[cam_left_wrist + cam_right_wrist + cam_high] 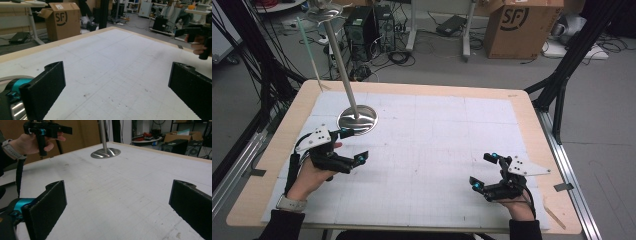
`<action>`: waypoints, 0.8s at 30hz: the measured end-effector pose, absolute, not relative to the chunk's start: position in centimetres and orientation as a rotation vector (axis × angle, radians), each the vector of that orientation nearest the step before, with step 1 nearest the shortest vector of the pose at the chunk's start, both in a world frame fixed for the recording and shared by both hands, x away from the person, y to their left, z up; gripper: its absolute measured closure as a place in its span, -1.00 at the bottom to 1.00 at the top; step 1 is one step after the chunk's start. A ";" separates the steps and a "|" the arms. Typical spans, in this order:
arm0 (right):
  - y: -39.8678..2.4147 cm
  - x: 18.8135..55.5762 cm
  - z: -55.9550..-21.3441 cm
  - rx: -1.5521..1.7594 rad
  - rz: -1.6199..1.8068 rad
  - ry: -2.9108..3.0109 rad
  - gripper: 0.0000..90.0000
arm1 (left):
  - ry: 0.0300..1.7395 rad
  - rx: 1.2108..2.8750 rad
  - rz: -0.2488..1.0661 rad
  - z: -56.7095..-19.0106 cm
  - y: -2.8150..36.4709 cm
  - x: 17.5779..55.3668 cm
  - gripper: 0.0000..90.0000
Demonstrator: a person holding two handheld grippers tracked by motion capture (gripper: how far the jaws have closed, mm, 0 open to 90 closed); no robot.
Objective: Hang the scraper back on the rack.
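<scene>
A polished metal stand has a round base (357, 119) on the white gridded mat (432, 135), at the back left, and a thin pole (339, 55) leaning up to a top disc (323, 11). Its base (105, 152) also lies far off in the right gripper view. My left gripper (354, 146) hovers just in front of that base, jaws wide apart, nothing between them. My right gripper (482, 171) sits low at the front right, open and empty too. The left gripper view (117, 85) and the right gripper view (117, 205) both look over bare mat between the jaws.
The mat covers a wooden table (532, 125). A thin green stick (309, 50) leans at the back left corner. Beyond the table stand a cardboard box (522, 27), computer towers (362, 25) and black frame legs (562, 75). A wooden stick (554, 215) lies at the front right edge.
</scene>
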State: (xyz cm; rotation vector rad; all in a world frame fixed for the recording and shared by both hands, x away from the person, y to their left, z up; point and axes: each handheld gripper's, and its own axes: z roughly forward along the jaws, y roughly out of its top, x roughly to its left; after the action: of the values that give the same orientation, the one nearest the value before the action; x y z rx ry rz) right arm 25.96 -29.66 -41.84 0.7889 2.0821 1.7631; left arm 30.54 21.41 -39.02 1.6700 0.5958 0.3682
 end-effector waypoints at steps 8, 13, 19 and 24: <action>-29.7 25.9 -41.8 0.793 1.766 2.081 -0.99 | 0.600 1.652 0.344 -40.4 20.8 29.9 -0.96; -29.7 25.9 -41.8 0.794 1.764 2.081 -0.99 | 0.612 1.626 0.339 -40.9 21.1 29.6 -0.96; -29.7 26.0 -41.9 0.791 1.761 2.084 -0.99 | 0.608 1.627 0.345 -41.7 21.1 29.0 -0.96; -29.7 25.9 -41.9 0.794 1.762 2.077 -0.99 | 0.603 1.648 0.339 -42.4 20.8 28.7 -0.96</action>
State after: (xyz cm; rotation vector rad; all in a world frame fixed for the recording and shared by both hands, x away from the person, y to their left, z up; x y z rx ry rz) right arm 25.94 -29.71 -41.86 0.7937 2.0774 1.7617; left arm 28.72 20.84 -42.39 1.6478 0.6032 0.3391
